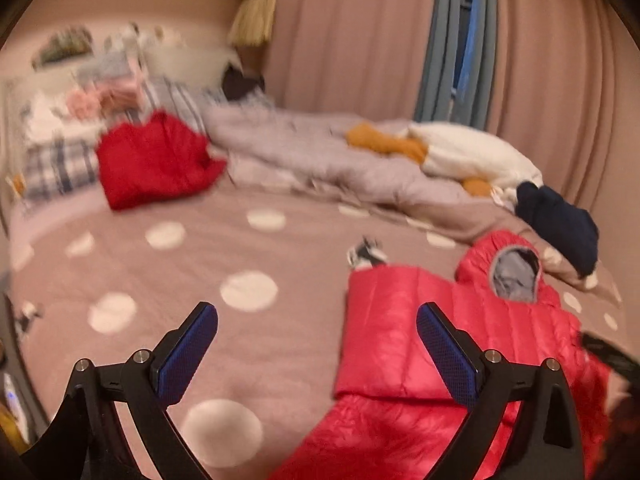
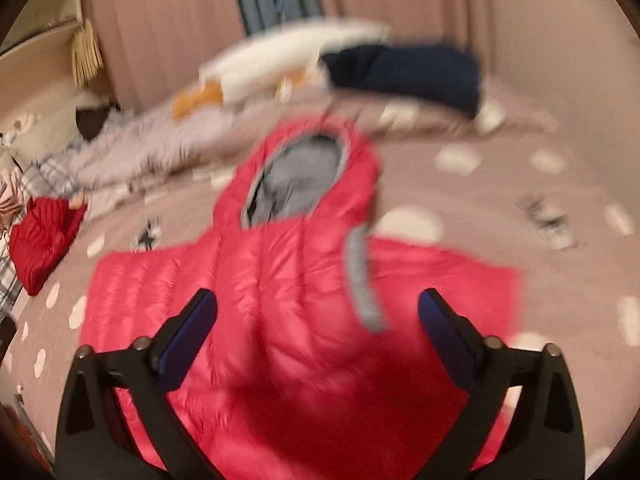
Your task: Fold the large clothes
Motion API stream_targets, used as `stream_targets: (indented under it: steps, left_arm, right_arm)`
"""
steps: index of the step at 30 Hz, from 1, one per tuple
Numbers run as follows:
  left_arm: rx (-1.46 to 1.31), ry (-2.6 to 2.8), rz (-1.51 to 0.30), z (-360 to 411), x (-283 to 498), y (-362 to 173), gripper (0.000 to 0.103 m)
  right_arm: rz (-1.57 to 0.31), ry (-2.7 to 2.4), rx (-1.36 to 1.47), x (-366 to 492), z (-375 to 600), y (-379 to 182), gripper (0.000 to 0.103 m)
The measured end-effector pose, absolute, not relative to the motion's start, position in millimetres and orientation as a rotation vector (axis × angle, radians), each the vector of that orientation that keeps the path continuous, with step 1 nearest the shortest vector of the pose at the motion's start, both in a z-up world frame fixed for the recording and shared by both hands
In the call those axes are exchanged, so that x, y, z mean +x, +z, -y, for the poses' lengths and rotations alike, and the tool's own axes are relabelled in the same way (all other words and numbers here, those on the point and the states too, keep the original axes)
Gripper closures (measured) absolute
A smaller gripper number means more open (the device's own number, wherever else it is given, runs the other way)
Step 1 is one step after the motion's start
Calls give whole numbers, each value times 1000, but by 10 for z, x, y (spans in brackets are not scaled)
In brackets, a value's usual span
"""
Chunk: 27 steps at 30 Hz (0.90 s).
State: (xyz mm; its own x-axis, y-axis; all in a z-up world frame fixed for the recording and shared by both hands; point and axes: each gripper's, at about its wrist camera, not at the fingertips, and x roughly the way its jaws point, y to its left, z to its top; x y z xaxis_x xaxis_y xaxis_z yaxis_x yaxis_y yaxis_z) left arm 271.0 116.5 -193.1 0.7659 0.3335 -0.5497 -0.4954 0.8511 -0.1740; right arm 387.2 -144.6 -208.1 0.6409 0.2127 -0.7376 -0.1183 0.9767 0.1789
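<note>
A red hooded jacket [image 2: 280, 280] lies spread on the bed [image 1: 160, 280], on a pink cover with white dots; its grey-lined hood [image 2: 296, 176] points to the far side, and in the left wrist view one sleeve [image 1: 384, 332] lies folded across the body. Farther off, a second red garment [image 1: 152, 160] sits bunched at the far left beside a plaid pillow [image 1: 60, 164]; a grey duvet [image 1: 300, 152] runs along the far edge, with a white and orange plush [image 1: 460, 152] on it and a dark blue garment [image 1: 560, 224] at its right end; pink curtains [image 1: 360, 40] close the background. Nothing stands between the grippers and the jacket.

Both views are smeared with motion blur, the right one more so; the things on the far left shelf cannot be made out, and the jacket's near hem is cut off by the frame.

The left hand-held gripper [image 1: 316, 352] hangs tilted down over bare cover just left of the jacket, jaws wide apart and empty; the right hand-held gripper [image 2: 316, 336] points down over the jacket's chest, jaws apart, pads not pressing on the cloth.
</note>
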Motion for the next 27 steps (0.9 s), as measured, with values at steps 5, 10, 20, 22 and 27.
stream_targets:
  steps: [5, 10, 20, 22, 27]
  left_arm:
    - [-225, 484, -518, -1193, 2759, -2013, 4]
    - [-153, 429, -555, -1127, 2824, -2109, 4]
    - [-86, 278, -744, -741, 3270, -2662, 4]
    - [-103, 271, -757, -756, 3292, -2753, 4]
    - [-282, 191, -824, -965, 3356, -2962, 1]
  right_arm:
    - [-888, 112, 192, 3908, 1539, -2381, 67]
    - [-844, -4, 115, 3381, 1905, -2153, 69]
    - [-758, -90, -23, 3120, 1915, -2055, 7]
    - [-751, -83, 20, 3161, 1941, -2133, 7]
    - [-883, -53, 156, 3329, 2133, -2758, 0]
